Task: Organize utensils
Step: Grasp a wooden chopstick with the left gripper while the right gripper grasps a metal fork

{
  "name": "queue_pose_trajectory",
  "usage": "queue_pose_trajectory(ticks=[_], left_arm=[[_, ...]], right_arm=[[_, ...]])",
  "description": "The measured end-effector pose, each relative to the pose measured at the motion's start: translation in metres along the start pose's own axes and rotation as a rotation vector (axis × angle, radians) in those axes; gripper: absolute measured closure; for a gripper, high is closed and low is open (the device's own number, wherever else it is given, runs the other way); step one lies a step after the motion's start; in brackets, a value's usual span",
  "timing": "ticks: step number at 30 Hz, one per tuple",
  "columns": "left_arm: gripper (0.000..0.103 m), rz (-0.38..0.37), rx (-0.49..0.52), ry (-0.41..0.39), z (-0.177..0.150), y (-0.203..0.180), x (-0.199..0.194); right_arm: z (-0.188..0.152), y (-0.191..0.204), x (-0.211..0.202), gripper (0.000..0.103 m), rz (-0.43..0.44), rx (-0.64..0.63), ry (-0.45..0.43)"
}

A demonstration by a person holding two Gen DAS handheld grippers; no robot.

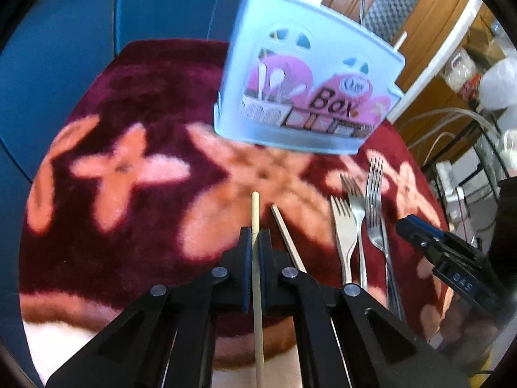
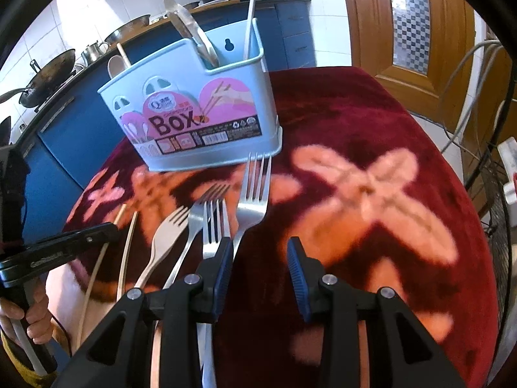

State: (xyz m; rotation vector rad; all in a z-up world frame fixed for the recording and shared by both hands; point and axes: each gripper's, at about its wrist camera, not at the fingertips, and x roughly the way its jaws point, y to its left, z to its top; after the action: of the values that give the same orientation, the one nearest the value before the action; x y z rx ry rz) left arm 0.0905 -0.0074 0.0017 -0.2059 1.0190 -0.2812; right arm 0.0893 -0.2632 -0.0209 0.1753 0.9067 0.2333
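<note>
My left gripper (image 1: 255,236) is shut on a pale wooden chopstick (image 1: 255,207), which runs straight between the pads and points toward the light blue utensil box (image 1: 307,90). A second chopstick (image 1: 284,229) lies just right of it on the red floral cloth (image 1: 129,113). Several forks (image 1: 353,213) lie side by side further right. My right gripper (image 2: 260,252) stands open low over the cloth, its left finger (image 2: 223,255) over the fork handles and only cloth between the pads. The box (image 2: 194,113) stands upright behind the forks (image 2: 255,187) and holds a few utensils.
The cloth covers a round table whose edge (image 2: 468,200) curves off at the right. Blue cabinets (image 2: 58,135) with a wok and pots stand behind. A wooden door (image 2: 404,32) and a wire fan guard (image 2: 497,200) are on the right. A hand (image 2: 35,317) holds the left gripper's handle.
</note>
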Motion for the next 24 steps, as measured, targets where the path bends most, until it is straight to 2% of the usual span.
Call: queue_pose_trajectory(ticks=[8,17,19,20,24], left_arm=[[0.101,-0.002,-0.034,-0.112,0.009,0.000,-0.019],[0.101,0.011,-0.050,-0.162,0.017,-0.001,-0.025],[0.101,0.018,-0.047,-0.174,0.018,-0.002,-0.026],[0.101,0.020,-0.046,-0.179,0.018,-0.002,-0.026],[0.101,0.025,-0.045,-0.197,0.019,-0.002,-0.032]], right_arm=[[0.027,-0.010,0.026,0.065,0.049,-0.018,-0.003],[0.045,-0.023,0.053,0.065,0.183,0.002,0.018],[0.047,-0.024,0.055,0.072,0.198,0.007,0.016],[0.048,-0.024,0.055,0.080,0.215,0.011,0.014],[0.047,-0.021,0.045,0.084,0.230,-0.001,-0.032]])
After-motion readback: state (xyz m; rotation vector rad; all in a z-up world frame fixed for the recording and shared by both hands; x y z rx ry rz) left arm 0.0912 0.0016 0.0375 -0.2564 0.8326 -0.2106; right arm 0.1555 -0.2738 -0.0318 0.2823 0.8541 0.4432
